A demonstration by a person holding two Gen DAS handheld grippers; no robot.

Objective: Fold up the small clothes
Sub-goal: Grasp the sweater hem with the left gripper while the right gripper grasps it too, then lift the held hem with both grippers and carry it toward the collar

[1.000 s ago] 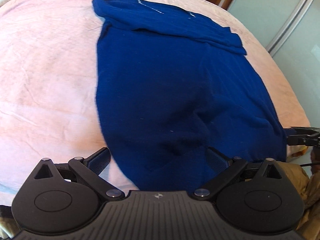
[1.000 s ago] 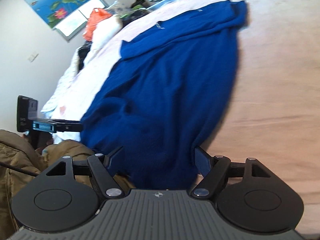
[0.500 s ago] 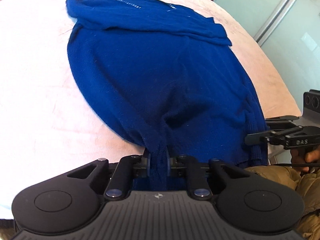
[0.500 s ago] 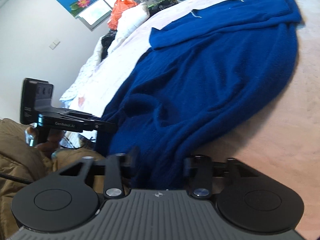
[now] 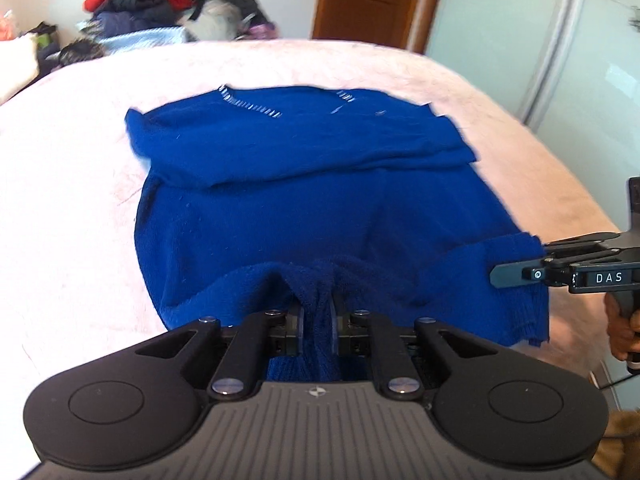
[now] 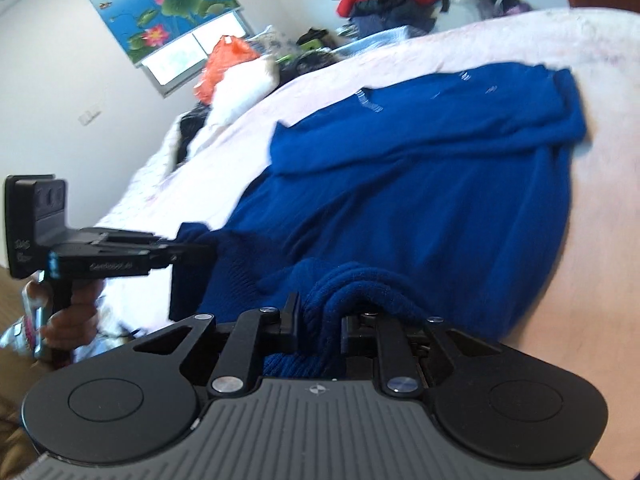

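Blue sweater (image 5: 304, 208) lies spread on pink bedspread (image 5: 72, 200), sleeves folded across chest; we pinch its near hem at two spots; our left gripper (image 5: 317, 322) clamped tight on bunched hem fabric; our right gripper (image 6: 318, 330) jaws closing, thick fold of hem between them, fingers pressing it; clothes pile (image 5: 152, 4) behind bed, blurred.

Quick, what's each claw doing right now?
Left claw: shut on the blue sweater hem.
Right claw: closing, bunched sweater hem pinched between its fingers.
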